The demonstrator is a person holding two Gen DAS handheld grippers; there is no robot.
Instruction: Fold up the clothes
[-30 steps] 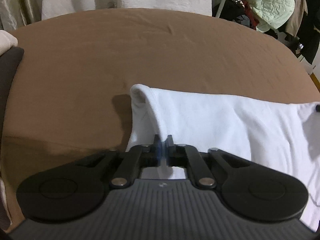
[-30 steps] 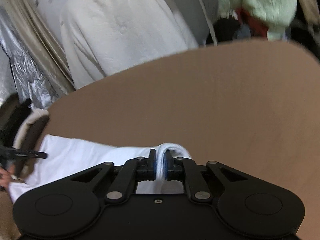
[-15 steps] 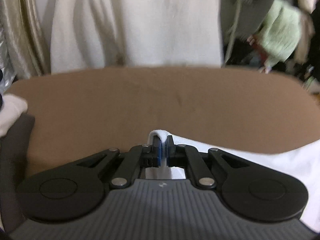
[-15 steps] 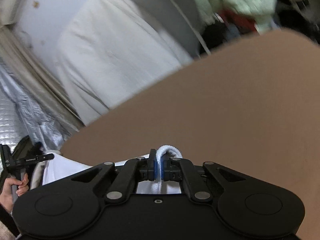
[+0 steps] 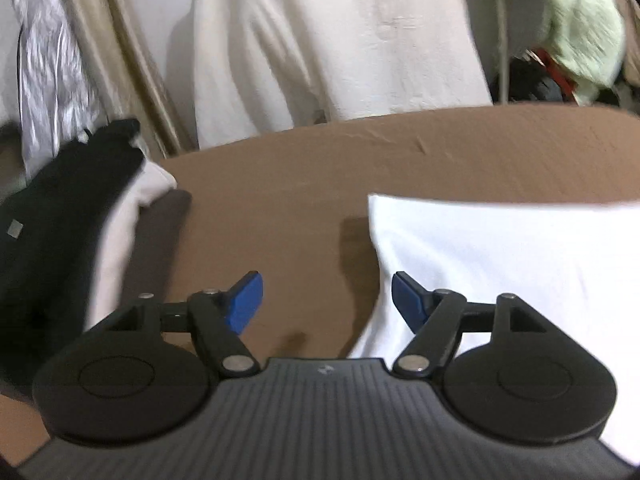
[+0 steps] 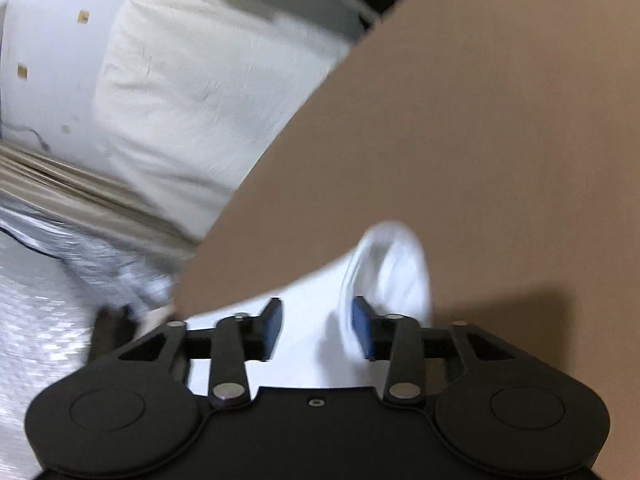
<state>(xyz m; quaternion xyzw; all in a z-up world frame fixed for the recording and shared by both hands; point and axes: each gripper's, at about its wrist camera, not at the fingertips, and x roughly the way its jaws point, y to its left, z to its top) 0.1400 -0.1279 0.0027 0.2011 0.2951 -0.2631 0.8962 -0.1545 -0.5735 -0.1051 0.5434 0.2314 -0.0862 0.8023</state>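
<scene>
A white garment [image 5: 512, 264] lies folded on the brown table [image 5: 320, 168], its left edge straight. My left gripper [image 5: 327, 300] hovers just left of that edge with its jaws opening and only bare table between the blue pads [image 5: 244, 300]. In the right wrist view the white garment [image 6: 388, 268] has a raised fold beside the right pad. My right gripper [image 6: 316, 326] has its jaws opening; cloth lies under and between them, and the pads do not press on it.
A pile of black and pale clothes [image 5: 68, 216] sits at the table's left end. Behind the table hang a cream cover [image 5: 332, 40], curtains and silver foil [image 5: 44, 52]. A clothes rack with a green jacket [image 5: 580, 36] stands at the back right.
Both grippers were shut on folds of the white garment and have let go. The left gripper swung left off the cloth's edge. The right view rolled, and the garment now lies flat.
</scene>
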